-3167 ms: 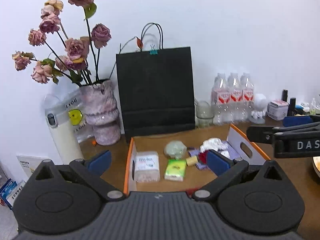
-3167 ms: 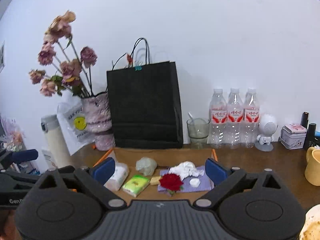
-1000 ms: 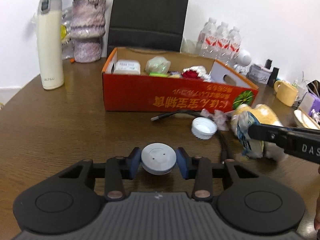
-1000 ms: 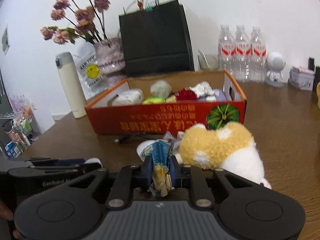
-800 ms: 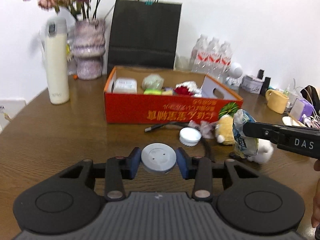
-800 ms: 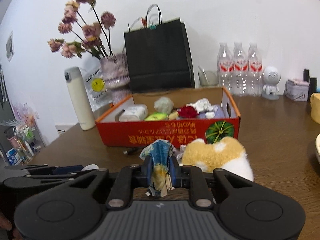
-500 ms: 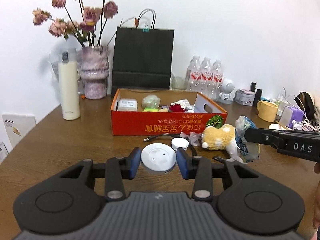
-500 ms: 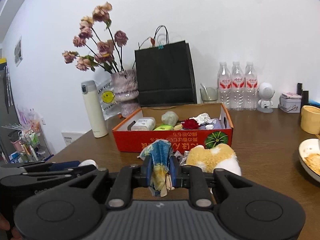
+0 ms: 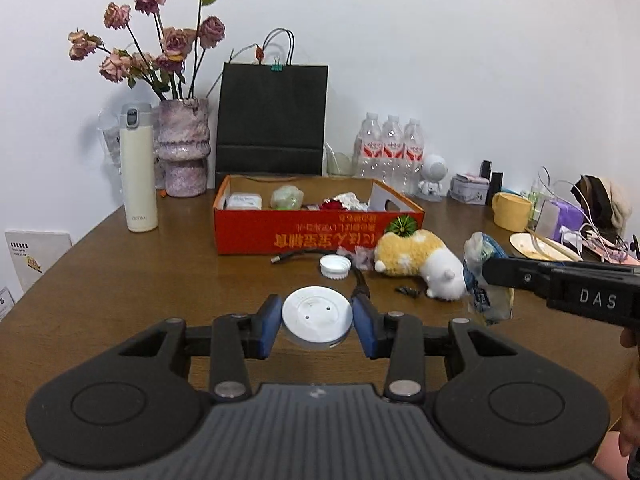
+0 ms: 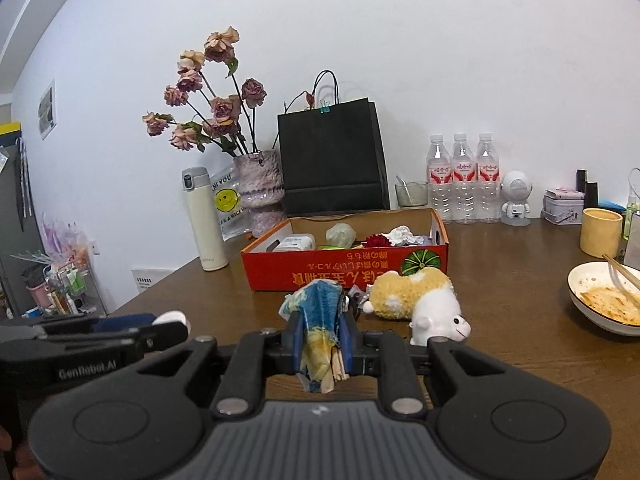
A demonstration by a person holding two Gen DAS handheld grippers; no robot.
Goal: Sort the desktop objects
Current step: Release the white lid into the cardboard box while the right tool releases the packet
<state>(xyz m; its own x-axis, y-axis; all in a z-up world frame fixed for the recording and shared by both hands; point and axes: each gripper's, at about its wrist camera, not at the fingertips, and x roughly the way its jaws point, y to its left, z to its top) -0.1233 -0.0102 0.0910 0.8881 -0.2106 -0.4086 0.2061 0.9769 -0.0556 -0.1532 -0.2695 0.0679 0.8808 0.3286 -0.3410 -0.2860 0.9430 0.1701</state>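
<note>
Left tool (image 9: 317, 325) is gripping white round disc (image 9: 317, 317), right tool (image 10: 322, 341) is pinching crumpled wrapper (image 10: 318, 330), both above bench (image 9: 120, 280).

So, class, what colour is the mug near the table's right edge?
Yellow mug; clearest in the right wrist view.

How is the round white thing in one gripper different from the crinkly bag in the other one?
The disc is white, flat, round and stiff; the wrapper is blue and yellow, crumpled and soft. The disc lies flat between the left gripper pads; the wrapper stands up, squashed thin in the right gripper. Both are gripped and held above the table.
</note>
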